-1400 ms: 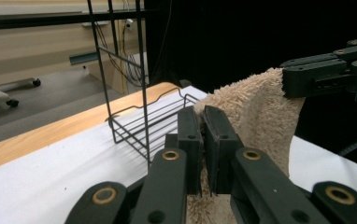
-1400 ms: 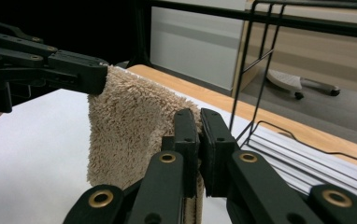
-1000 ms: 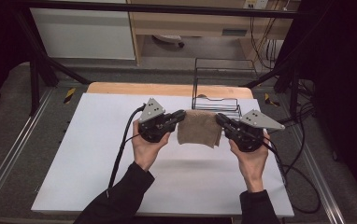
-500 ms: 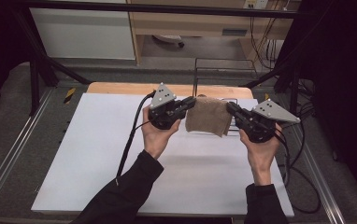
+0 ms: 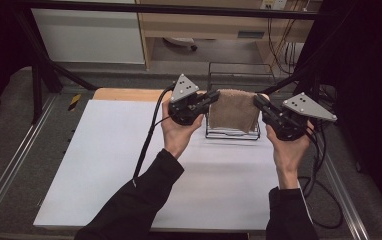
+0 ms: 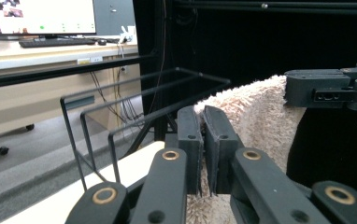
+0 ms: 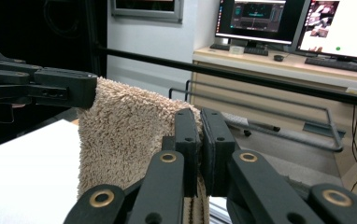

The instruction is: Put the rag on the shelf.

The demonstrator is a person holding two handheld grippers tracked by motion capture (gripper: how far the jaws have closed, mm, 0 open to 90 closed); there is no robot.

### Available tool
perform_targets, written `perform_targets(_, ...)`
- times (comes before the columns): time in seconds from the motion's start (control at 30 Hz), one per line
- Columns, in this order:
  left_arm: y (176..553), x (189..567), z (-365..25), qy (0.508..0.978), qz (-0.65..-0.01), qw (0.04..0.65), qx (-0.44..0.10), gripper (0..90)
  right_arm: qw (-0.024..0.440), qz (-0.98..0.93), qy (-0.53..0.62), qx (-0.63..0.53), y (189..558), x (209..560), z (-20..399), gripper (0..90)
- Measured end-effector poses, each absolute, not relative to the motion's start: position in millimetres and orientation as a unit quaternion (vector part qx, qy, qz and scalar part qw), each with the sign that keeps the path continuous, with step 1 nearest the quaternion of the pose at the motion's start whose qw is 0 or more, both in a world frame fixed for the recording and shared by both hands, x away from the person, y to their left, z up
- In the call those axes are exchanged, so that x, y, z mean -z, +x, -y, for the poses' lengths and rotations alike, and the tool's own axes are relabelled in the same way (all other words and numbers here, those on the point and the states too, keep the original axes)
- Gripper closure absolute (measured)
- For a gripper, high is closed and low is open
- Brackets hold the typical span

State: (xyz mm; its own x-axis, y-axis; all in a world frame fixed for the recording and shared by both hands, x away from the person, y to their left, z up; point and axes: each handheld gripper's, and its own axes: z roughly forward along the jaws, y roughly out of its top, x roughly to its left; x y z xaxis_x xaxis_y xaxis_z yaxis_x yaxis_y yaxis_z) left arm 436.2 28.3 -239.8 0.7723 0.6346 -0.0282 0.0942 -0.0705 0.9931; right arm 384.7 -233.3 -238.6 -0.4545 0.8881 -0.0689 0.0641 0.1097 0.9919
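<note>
A small tan towel hangs stretched in the air between my two grippers, in front of a black wire rack at the table's far side. My left gripper is shut on the towel's upper left corner, my right gripper on its upper right corner. In the left gripper view the towel is pinched between the jaws of my left gripper, with the rack's wires to the left and the other gripper's jaw at the right. In the right gripper view my right gripper pinches the fluffy towel.
The white table top spreads out below my forearms, with a wooden strip along its far edge. Cables trail from both grippers. Metal rails border the table left and right. A desk with monitors stands beyond.
Both hands have lifted the towel up and away from me, from above the table's middle to just in front of the wire rack. The grips have not changed.
</note>
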Motion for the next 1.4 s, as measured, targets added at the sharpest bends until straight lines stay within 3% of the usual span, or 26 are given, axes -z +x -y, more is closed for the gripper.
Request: perform_targets(1.4, 487, 173, -9, 0.665, -0.257, 0.656, -0.246, 85.7, 0.42, -0.609, 0.355, -0.572, 439, 166, 245, 86.5)
